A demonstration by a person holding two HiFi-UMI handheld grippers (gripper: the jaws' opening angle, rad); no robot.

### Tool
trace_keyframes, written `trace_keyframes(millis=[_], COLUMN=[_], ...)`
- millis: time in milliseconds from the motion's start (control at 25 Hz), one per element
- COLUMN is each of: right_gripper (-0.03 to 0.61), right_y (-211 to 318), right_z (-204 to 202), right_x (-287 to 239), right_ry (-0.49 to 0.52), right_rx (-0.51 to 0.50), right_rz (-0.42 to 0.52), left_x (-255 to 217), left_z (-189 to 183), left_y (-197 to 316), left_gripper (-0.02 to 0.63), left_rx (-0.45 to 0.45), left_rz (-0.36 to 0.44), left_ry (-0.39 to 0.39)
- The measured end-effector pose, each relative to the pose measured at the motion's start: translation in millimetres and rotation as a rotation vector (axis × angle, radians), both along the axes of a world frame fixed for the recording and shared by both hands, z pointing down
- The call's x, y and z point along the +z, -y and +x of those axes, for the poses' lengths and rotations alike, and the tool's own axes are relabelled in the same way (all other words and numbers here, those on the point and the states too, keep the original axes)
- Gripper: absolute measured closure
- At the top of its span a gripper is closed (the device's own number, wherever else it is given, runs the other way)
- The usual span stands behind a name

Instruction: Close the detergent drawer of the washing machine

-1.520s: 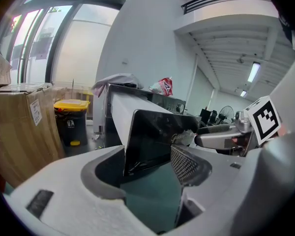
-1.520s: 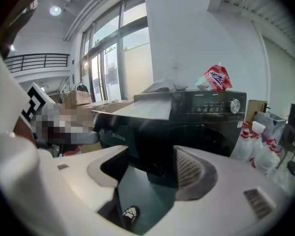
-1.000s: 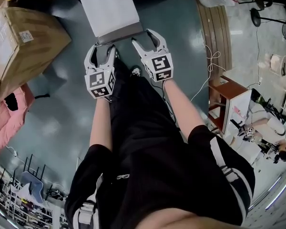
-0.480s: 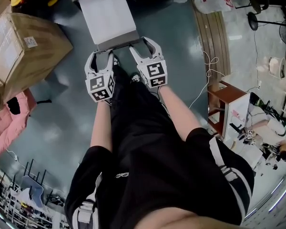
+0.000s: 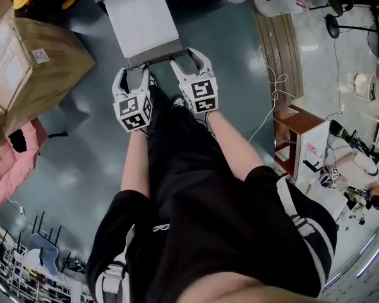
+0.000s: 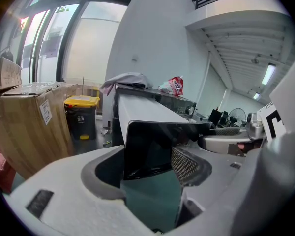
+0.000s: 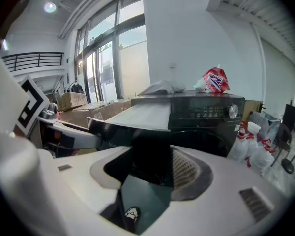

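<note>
Head view shows the detergent drawer (image 5: 143, 19) pulled well out of the washing machine (image 7: 211, 114), left tool (image 5: 134, 74) and right tool (image 5: 188, 59) both unclenched astride its front edge, so a straight push inward seems next.

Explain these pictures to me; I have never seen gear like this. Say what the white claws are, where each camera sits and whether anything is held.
The white claws are hand-held two-jaw grippers, and a person holds one in each hand. The head view looks down from a camera on the person's head. It shows the left gripper and right gripper at the dark front panel of the pulled-out detergent drawer. The other two pictures come from a camera on each gripper, looking along its jaws toward the washing machine. In both, the jaws stand apart with the panel between them, so nothing looks gripped. Cardboard boxes stand on the floor.
</note>
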State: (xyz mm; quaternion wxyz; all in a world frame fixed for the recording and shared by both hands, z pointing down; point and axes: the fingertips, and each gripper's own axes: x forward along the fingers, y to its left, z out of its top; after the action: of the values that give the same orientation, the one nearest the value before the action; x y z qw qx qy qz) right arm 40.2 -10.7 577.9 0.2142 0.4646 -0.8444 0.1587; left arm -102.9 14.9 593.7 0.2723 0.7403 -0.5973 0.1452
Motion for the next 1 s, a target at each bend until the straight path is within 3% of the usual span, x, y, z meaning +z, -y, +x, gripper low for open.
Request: trace_keyframes(millis=[1000], right_gripper=[0.347], right_y=[20.4], right_z=[-5.7], right_x=[-5.9], right_ry=[-0.001], right_rx=[0.006], right_rz=[0.000], left_x=[-4.7], left_z=[-4.1], left_y=[21.1], left_gripper=[0.322], left_rx=[0.024], left_rz=[0.003], left_ry=[0.020])
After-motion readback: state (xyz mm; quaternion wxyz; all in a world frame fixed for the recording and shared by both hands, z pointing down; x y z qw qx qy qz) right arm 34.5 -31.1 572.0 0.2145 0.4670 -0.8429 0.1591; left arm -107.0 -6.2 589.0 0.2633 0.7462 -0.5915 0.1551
